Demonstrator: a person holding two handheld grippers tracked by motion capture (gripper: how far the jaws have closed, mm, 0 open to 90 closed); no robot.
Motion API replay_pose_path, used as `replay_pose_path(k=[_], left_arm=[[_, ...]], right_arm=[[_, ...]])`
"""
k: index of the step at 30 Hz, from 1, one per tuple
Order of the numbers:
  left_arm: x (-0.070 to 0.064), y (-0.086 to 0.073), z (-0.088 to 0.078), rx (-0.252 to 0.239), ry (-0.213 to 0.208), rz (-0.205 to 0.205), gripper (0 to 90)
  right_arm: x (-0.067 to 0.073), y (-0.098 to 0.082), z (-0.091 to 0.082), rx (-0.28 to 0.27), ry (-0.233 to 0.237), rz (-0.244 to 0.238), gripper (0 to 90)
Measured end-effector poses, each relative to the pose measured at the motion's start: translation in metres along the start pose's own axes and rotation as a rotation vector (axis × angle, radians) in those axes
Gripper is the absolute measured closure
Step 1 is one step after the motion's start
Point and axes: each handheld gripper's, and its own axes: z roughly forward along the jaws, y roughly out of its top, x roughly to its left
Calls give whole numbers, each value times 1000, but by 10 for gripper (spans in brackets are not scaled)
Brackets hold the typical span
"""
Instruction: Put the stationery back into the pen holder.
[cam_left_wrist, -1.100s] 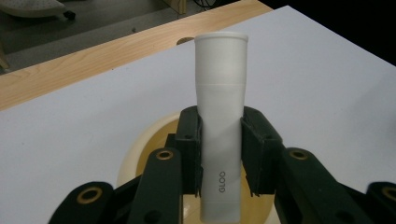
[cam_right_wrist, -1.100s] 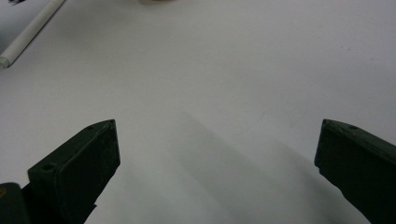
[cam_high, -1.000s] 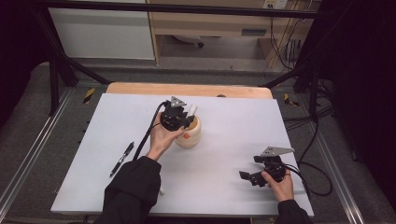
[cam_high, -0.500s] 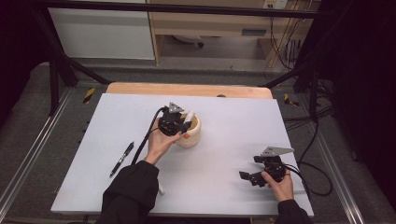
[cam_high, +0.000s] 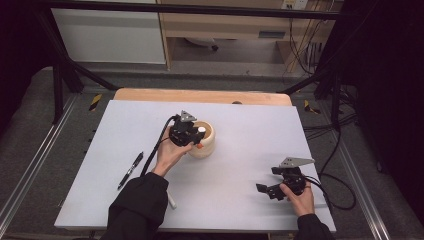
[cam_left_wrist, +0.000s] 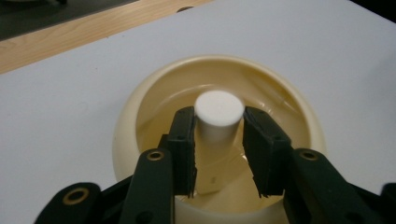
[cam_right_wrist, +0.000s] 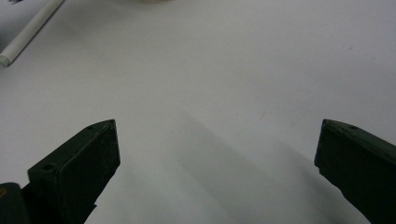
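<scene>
Near the table's front edge, the right gripper (cam_high: 270, 190) rests with jaws spread wide, well apart from the cup (cam_high: 206, 140). The left gripper (cam_left_wrist: 218, 154) hangs over the cup, its jaws just opening around the white cylinder (cam_left_wrist: 217, 122) standing inside, pads barely clear.

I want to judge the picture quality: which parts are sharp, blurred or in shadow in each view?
High view: even light on the white table, dark surroundings. Left gripper view: the white cylinder in the cream bowl is fairly sharp, the near black jaws soft. Right gripper view: soft jaw shadows on the table, blurred white pen.
</scene>
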Motion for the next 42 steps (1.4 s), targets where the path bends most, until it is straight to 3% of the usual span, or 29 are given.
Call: replay_pose_path(k=[7,11,21,29,42], left_arm=[[-1,6,-13,-17,13,41,504],[3,10,-25,-35,-1,32,452],[1,10,-52,5,-5,79,302],[11,-9,-74,18,-18,97,226],[33,-60,-98,33,-9,56,131]], right_arm=[[0,0,0,1,1,1,7],[0,0,0,-4,-1,-2,7],[0,0,0,-4,0,0,7],[0,0,1,-2,-4,7,7],[1,0,3,4,-21,21,7]])
